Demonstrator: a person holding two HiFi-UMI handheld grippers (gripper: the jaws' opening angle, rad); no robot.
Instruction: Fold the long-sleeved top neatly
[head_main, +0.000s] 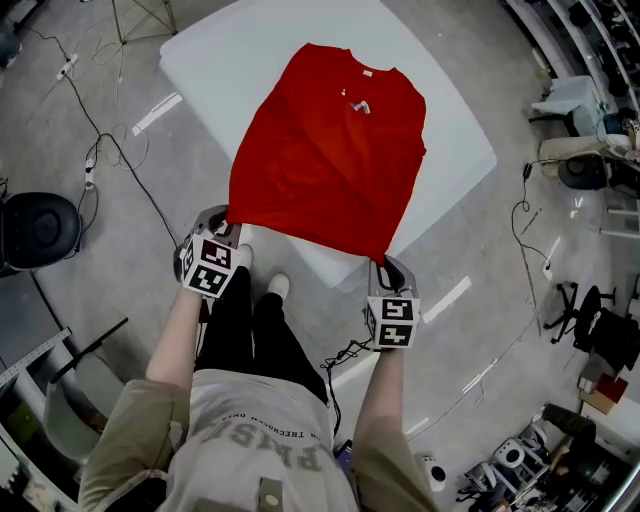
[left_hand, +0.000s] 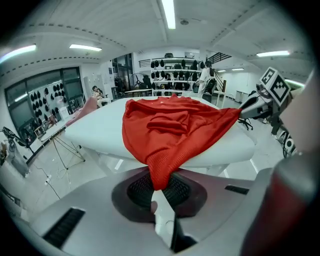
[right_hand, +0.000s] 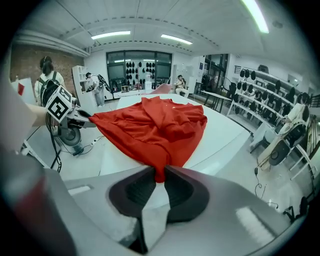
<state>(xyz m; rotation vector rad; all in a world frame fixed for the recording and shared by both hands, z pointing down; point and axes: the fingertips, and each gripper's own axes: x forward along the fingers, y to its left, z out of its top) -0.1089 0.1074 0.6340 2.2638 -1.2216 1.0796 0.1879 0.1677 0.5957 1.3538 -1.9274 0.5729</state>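
Forearms reach forward and down, your left gripper (head_main: 222, 216) and right gripper (head_main: 386, 265) each clamped on a hem corner of the red top (head_main: 330, 150) spread across the white table (head_main: 225, 60).

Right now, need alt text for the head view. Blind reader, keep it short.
A red top lies spread on a white table, its near hem drawn out past the table's edge. Seen from above the person, the left hand-held gripper and the right hand-held gripper each pinch one near corner of it.
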